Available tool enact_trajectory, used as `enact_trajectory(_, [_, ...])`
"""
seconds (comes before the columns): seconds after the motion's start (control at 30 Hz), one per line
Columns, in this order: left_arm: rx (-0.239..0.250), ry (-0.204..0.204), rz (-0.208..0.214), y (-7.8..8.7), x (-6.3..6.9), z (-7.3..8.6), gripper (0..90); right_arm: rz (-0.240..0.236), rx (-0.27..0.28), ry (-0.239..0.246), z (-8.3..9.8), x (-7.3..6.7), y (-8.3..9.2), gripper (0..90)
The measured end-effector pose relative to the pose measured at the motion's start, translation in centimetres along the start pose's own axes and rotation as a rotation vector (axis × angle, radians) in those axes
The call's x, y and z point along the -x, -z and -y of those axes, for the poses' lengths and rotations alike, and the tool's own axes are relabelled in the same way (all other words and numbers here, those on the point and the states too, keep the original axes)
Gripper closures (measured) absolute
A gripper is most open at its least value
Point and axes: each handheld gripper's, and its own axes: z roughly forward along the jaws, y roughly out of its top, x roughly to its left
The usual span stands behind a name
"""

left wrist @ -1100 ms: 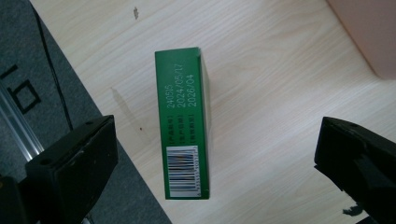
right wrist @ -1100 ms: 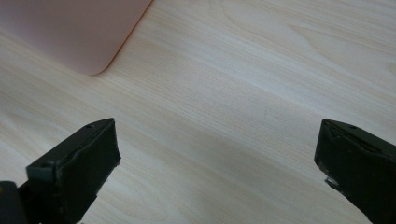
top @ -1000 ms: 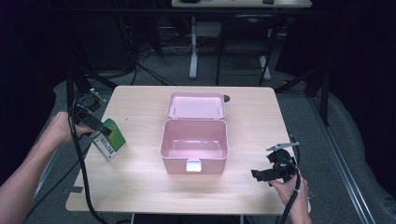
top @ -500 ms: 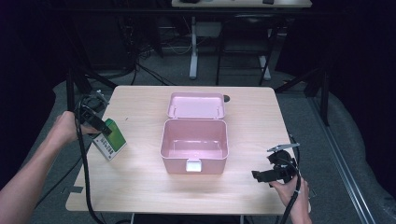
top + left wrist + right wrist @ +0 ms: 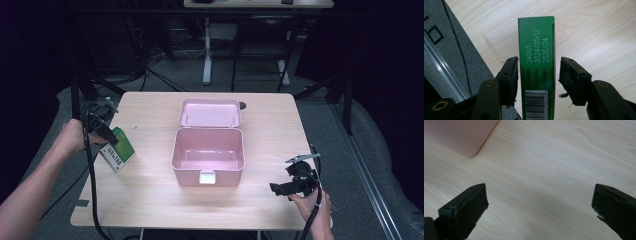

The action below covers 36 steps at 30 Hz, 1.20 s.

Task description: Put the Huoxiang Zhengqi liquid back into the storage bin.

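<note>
Here, left gripper (image 5: 537, 77) straddles the green carton (image 5: 536, 62) near the table's (image 5: 150, 200) left edge, jaws slightly open, likely for gripping; right gripper (image 5: 539, 212) idles wide open, empty, beside the open pink box (image 5: 208, 150).

On your surface (image 5: 150, 200) the open box (image 5: 208, 156) sits mid-way; the carton (image 5: 118, 150) lies left, between your left tongs (image 5: 537, 77).

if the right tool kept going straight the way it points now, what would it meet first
Probably the pink box: the right tool, open, aims over bare table towards its rounded corner. Depth is unclear.
</note>
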Motion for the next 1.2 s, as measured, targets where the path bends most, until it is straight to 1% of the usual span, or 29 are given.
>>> enact_trajectory(0.13, [-0.007,0.000,-0.010,-0.1,0.1,-0.1,56.3,0.001,-0.002,-0.002,0.1,0.0,-0.1,0.0])
enact_trajectory(0.2, [-0.010,-0.004,-0.009,-0.1,0.2,-0.2,58.2,0.008,-0.008,-0.003,0.1,0.0,-0.1,0.0])
enact_trajectory(0.37, [-0.012,-0.012,-0.012,-0.1,0.3,-0.2,60.1,0.012,-0.010,-0.001,0.2,0.2,-0.2,0.0])
enact_trajectory(0.47, [-0.015,-0.023,-0.006,-0.1,0.4,-0.3,61.6,0.012,-0.012,-0.002,0.2,0.1,-0.2,0.0])
enact_trajectory(0.6, [-0.019,-0.037,0.003,0.0,0.4,-0.4,62.7,0.014,-0.014,0.002,0.2,0.1,-0.3,0.0])
enact_trajectory(0.83, [-0.016,-0.050,-0.002,0.0,0.5,-0.4,63.4,0.020,-0.014,0.000,0.2,0.1,-0.3,0.0])
enact_trajectory(0.97, [-0.015,-0.060,-0.013,0.2,0.6,-0.5,63.5,0.020,-0.015,-0.003,0.3,0.1,-0.2,0.0])
enact_trajectory(1.07, [-0.005,-0.066,-0.007,0.5,0.7,-0.5,63.5,0.019,-0.016,-0.005,0.3,0.2,-0.2,0.0])
enact_trajectory(1.2, [-0.006,-0.090,-0.005,1.2,1.1,-0.5,63.5,0.022,-0.010,-0.001,0.3,0.2,-0.1,0.0])
